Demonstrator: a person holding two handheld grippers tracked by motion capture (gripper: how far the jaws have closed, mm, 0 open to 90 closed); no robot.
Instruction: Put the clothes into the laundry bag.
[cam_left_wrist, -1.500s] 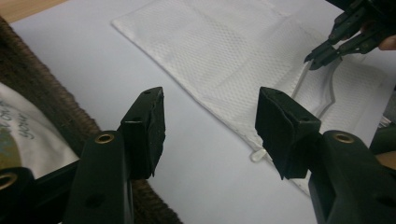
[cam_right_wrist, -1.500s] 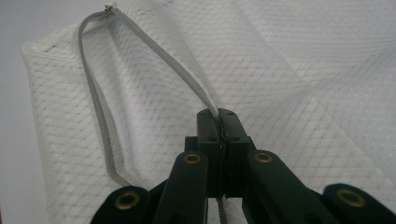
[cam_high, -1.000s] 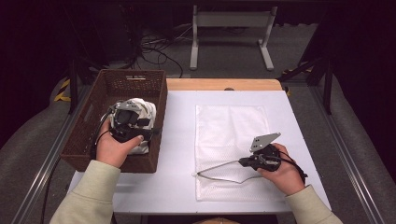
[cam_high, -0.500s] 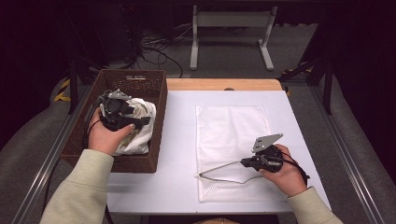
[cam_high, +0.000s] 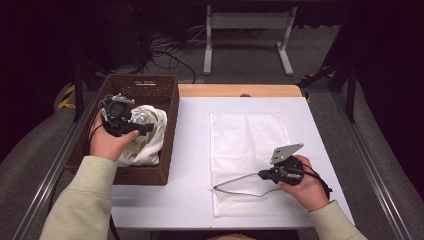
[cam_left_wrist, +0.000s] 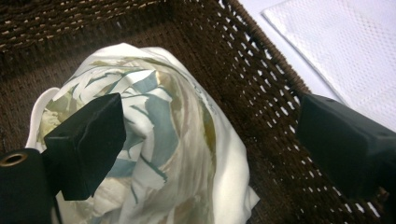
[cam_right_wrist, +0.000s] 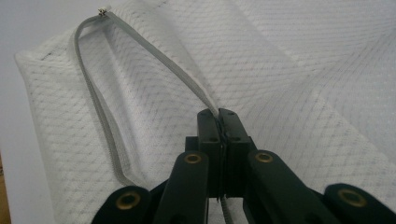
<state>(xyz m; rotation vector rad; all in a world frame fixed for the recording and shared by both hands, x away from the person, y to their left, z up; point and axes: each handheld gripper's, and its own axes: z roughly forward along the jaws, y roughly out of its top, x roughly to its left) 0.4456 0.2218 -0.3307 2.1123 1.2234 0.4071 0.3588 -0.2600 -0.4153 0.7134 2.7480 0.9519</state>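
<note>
The bunched patterned cloth (cam_left_wrist: 154, 140) is lying in the brown basket (cam_high: 165, 107), just past the left gripper (cam_high: 131, 121), toward three o'clock in the high view. Its jaws have just been opening and are being held wide, with nothing pinched. The mesh bag's zipper edge (cam_right_wrist: 154, 60) is being held up, pinched tight by the right gripper (cam_right_wrist: 218, 116).

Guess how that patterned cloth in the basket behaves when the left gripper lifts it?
Probably floppy: the patterned cloth lies crumpled in soft folds in the basket, so it should drape and sag. Likely light. A pinch may catch only one layer, trailing the rest.

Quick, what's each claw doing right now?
Left claw: open, just widened, over the bundled cloth in the basket.
Right claw: closed on the mesh bag's zipper edge.
</note>
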